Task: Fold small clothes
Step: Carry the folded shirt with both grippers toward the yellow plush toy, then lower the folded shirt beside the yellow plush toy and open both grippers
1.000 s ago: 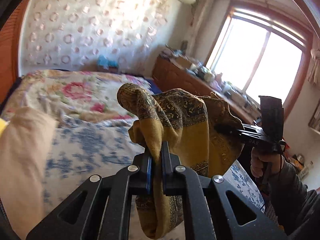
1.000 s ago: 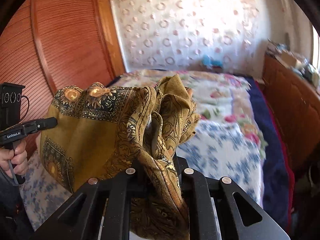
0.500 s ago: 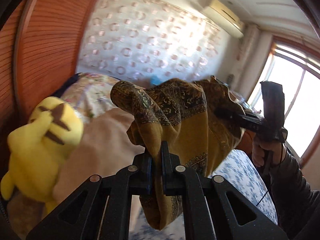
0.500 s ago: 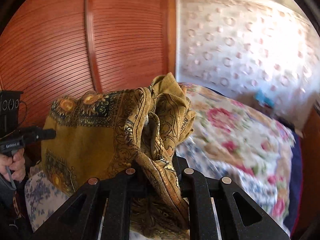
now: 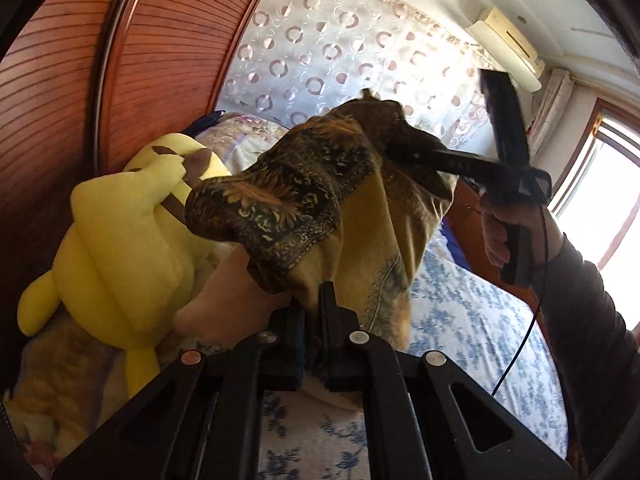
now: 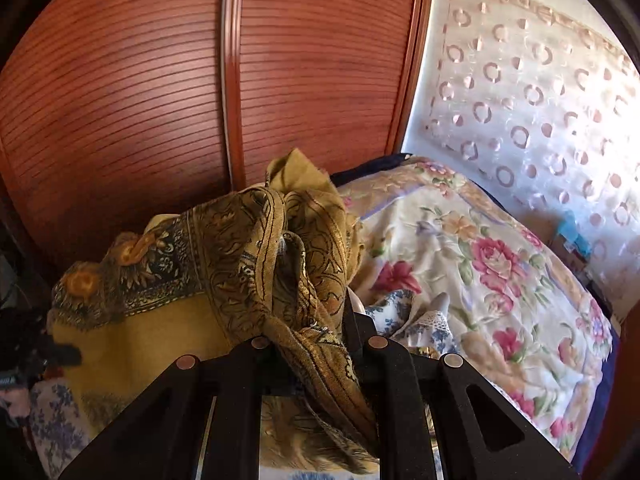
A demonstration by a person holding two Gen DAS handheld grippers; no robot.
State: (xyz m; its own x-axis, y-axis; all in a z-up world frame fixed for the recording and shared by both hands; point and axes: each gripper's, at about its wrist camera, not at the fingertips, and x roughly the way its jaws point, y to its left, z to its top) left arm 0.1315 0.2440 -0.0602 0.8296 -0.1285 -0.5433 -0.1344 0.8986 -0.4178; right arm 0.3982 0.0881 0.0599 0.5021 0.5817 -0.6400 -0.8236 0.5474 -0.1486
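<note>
Reddish slatted wardrobe doors (image 6: 160,100) and a sheer curtain with ring patterns (image 5: 340,40) back a bed (image 5: 472,320) covered in blue-flowered sheeting, with a rose-patterned quilt (image 6: 480,264) toward its far end. No container shows in either view. Near the bed's wardrobe-side edge a yellow plush toy (image 5: 120,248) lies against a beige pillow (image 5: 228,300).

Above the bed hangs the ochre patterned scarf (image 5: 320,200), held off the covers between the two tools. Its long axis runs from the left gripper (image 5: 312,312) up and across to the right gripper (image 5: 404,152), with the dark ornamented border along the top and loose cloth sagging below. The left gripper's fingers are pressed nearly together on a fold of the scarf. In the right wrist view the right gripper (image 6: 316,344) has its fingers narrow, pinching a bunched, twisted corner of the scarf (image 6: 240,264), which drapes over the tool. A hand (image 5: 500,236) in a dark sleeve grips the right tool's handle.
</note>
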